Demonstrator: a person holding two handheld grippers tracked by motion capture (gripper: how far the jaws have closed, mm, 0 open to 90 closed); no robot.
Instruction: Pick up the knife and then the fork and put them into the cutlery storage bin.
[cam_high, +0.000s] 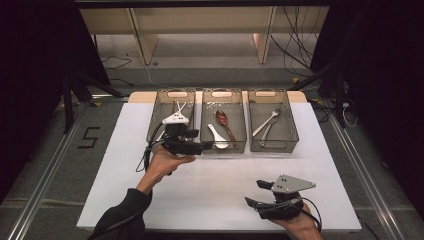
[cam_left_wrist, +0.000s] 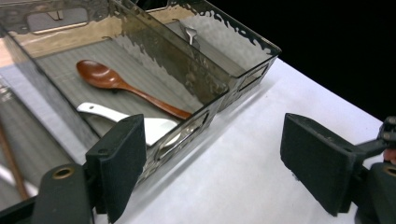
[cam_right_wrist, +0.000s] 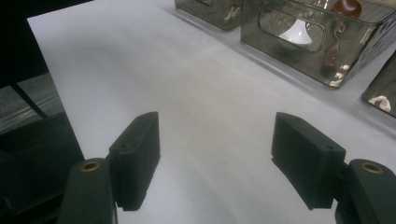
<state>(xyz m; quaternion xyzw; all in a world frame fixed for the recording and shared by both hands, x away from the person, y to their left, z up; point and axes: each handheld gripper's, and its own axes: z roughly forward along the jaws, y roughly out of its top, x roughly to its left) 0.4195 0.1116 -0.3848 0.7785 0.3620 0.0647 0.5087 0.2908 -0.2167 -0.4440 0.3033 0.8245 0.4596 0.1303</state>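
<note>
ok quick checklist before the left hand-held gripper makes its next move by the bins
1. Left hand-held gripper jaws open with nothing between them: ok.
2. Right hand-held gripper open, parked over the white tabletop, apart from the bins: ok.
3. Brown wooden spoon and white ceramic spoon lying inside the middle smoked-plastic bin: ok.
4. Two metal spoons inside the right smoked-plastic bin: ok.
5. Contents of the left smoked-plastic bin: cannot tell, partly hidden by the gripper.
</note>
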